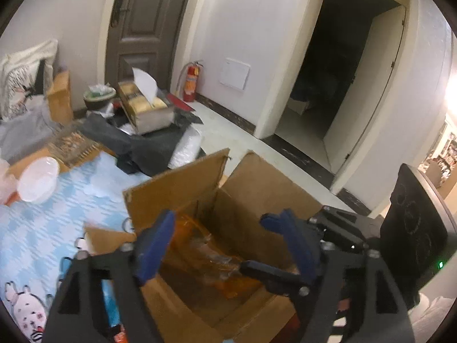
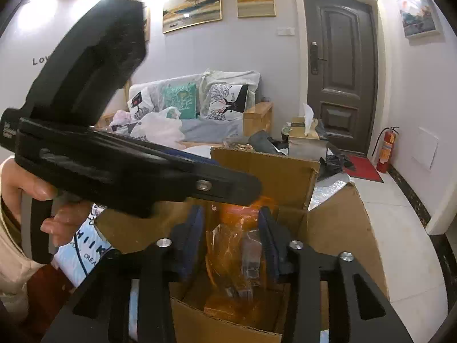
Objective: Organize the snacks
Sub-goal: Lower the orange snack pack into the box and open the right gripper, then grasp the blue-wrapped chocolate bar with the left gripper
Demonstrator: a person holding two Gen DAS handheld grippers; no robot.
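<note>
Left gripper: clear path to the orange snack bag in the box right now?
Probably yes. The left gripper hangs open above the open cardboard box, flaps out of the way, orange snack bag directly below. The right gripper crowds the box's right side and might collide.

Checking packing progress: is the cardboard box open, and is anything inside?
Open: the cardboard box has its flaps standing up, and an orange snack bag lies inside.
</note>
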